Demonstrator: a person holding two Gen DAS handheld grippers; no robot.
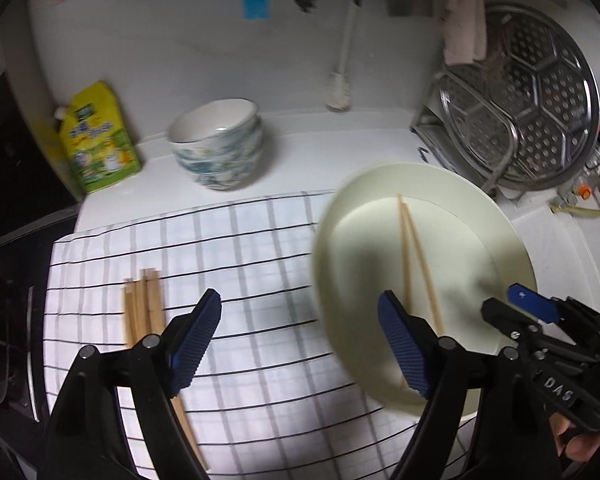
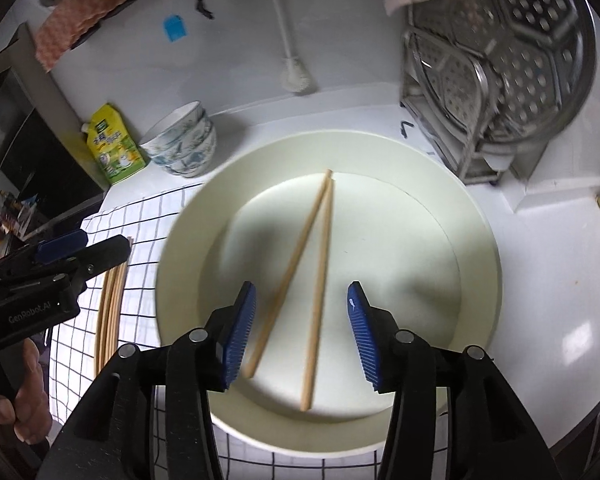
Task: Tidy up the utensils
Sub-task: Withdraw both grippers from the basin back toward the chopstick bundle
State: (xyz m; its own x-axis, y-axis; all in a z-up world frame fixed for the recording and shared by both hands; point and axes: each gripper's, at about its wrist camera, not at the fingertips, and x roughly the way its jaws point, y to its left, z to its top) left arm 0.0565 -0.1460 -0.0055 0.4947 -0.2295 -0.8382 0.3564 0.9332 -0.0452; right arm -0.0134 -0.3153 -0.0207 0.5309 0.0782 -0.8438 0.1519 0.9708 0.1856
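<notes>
- Our left gripper [image 1: 300,344] is spread wide over the checked cloth [image 1: 260,232], nothing between its pads
- Our right gripper [image 2: 302,338] hangs parted above the cream plate [image 2: 476,248]; the two chopsticks [image 2: 320,256] lie loose on it, tips together at the far end, touching neither pad
- More chopsticks [image 1: 142,304] lie bundled on the cloth, left of the plate
- We read "DAS" on the right gripper's body and "GenRobot.AI" on the left's
- The yellow-green pouch [image 1: 96,140] beside the stacked bowls [image 1: 220,144] carries print too blurred to read
</notes>
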